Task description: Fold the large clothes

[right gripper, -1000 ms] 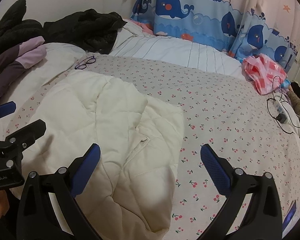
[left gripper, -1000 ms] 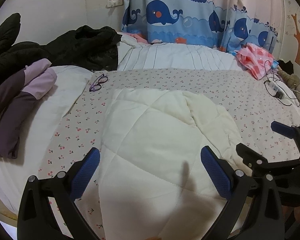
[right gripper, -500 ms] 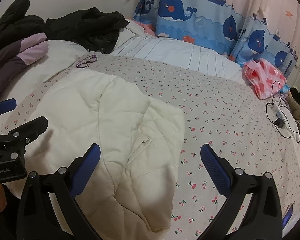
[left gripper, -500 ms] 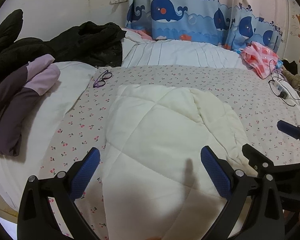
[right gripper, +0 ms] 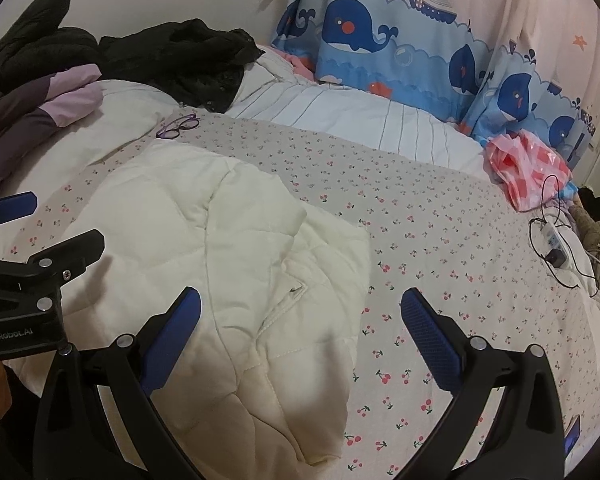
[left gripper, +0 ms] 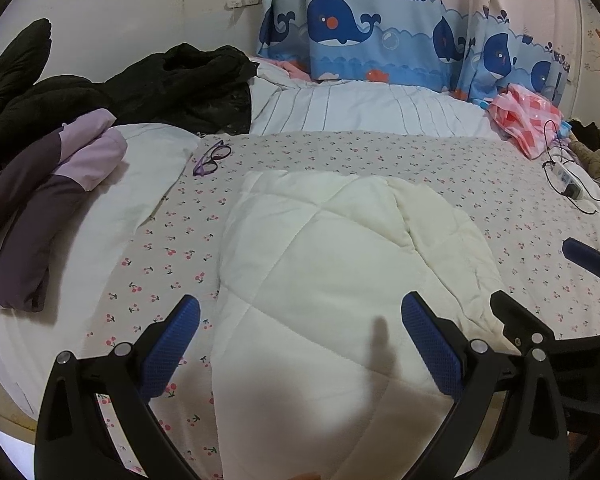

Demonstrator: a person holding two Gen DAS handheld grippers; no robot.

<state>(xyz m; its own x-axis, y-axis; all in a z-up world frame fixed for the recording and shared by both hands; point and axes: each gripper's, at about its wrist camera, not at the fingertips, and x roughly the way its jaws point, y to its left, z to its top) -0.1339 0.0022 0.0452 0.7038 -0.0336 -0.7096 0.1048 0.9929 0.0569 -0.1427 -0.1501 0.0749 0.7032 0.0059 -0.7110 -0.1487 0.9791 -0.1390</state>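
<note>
Both grippers, left (left gripper: 300,340) and right (right gripper: 300,340), hover spread wide and empty above the cream coat (left gripper: 332,272) lying part-folded on the bed (right gripper: 440,240); next fold likely needs a hem grasp.

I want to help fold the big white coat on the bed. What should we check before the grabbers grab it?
1. Left gripper open: ok, jaws wide apart.
2. Right gripper open: ok, holding nothing.
3. Coat lying flat on the bed: ok, but its right side is already folded over.
4. Nothing on top of the coat: ok.
5. Glasses out of the way: ok, beyond the coat's far left corner, not touching.
6. Zip closed: cannot tell.
</note>
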